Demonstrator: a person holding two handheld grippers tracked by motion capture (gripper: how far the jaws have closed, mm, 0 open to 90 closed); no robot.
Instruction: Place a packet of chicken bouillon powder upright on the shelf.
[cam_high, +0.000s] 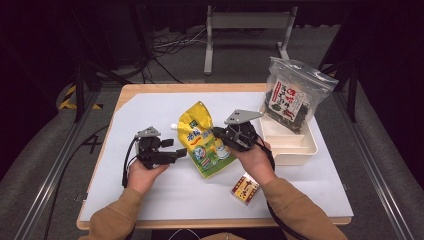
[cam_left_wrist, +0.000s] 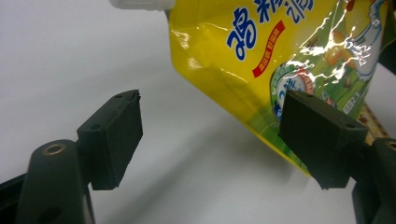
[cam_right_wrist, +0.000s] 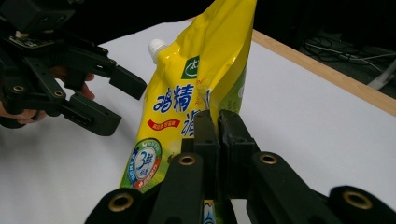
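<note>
Right gripper view, right gripper (cam_right_wrist: 217, 135) clamped on yellow pouch (cam_right_wrist: 187, 102), left gripper (cam_right_wrist: 114, 100) spread wide, empty.

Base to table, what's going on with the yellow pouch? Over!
Right hand-held gripper shut on yellow pouch, one edge lifted. Left hand-held gripper open beside it, not touching. Small box nearby, nothing blocking.
</note>
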